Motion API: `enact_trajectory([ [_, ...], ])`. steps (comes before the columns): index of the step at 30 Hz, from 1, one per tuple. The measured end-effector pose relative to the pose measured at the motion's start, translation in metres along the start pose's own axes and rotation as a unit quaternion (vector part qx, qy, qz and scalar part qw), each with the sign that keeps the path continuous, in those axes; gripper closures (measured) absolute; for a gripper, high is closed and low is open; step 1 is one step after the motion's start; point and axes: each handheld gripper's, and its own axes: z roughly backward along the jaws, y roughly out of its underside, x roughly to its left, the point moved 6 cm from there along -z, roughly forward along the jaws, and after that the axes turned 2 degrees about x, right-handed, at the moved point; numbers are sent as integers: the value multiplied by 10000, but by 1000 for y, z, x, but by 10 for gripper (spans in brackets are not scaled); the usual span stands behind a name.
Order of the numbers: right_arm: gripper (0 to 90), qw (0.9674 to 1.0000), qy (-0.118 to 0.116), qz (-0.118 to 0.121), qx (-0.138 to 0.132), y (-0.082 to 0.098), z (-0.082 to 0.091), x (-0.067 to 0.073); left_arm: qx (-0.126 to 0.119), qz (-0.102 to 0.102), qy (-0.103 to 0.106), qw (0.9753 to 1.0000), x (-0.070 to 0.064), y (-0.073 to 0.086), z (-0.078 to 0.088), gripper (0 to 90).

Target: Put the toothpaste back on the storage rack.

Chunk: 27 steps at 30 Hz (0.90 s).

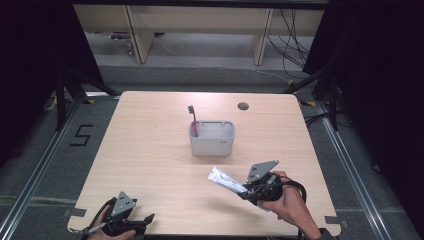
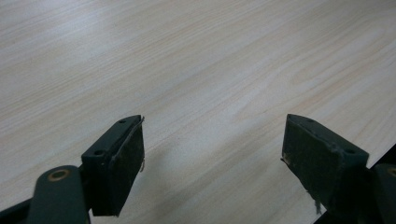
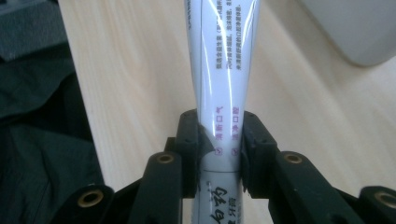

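— Where is the toothpaste tube (image 3: 219, 79)?

— Clamped between the jaws of the right gripper (image 3: 218, 140), which press its sides near one end.

— Which way does it point?

— Its long axis runs straight out ahead of the jaws, over the tabletop (image 1: 150, 150), toward the grey holder (image 1: 211, 138).

— The left gripper (image 2: 212, 149)?

— Jaws apart, nothing between them.

We've got a light wooden table (image 1: 150, 150) with a grey holder (image 1: 212, 138) sitting pretty much dead centre, and a toothbrush (image 1: 193, 120) standing up in its left compartment. Down at 5 o'clock from the holder, our right gripper (image 1: 246, 190) is clamped on a white toothpaste tube (image 1: 225, 180), which sticks out toward 10 o'clock. Our left gripper (image 1: 142, 220) sits at 7 o'clock by the near edge, its jaws apart.
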Motion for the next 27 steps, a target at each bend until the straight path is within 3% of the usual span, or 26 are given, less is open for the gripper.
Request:
enact_trajectory([
  [7, 727, 9981, 136, -132, -580, -19, 13, -14, -12, 4, 1, 10000, 1, 0, 1, 204],
  [8, 728, 9979, 95, -223, -606, -21, 14, -15, 32, 1, 3, 10000, 1, 0, 2, 204],
  [10, 729, 9970, 102, -176, -750, -27, 16, -19, 156, -66, 32, 9999, 2, 1, 3, 205],
  [14, 730, 9945, 68, -258, -1015, -36, 16, -25, 19, -8, 1, 10000, 4, 0, 1, 205],
  [21, 729, 9906, 82, -417, -1298, -56, 16, -37, -39, 66, 11, 10000, 4, 0, 2, 204],
  [22, 729, 9896, 86, -379, -1388, -60, 17, -39, 30, -38, -3, 10000, 5, 1, 3, 204],
  [26, 729, 9881, 165, -381, -1478, -67, 19, -46, 59, -16, 22, 10000, 5, 1, 3, 204],
  [27, 729, 9865, 211, -390, -1574, -69, 19, -47, 23, -13, 7, 10000, 5, 1, 2, 204],
])
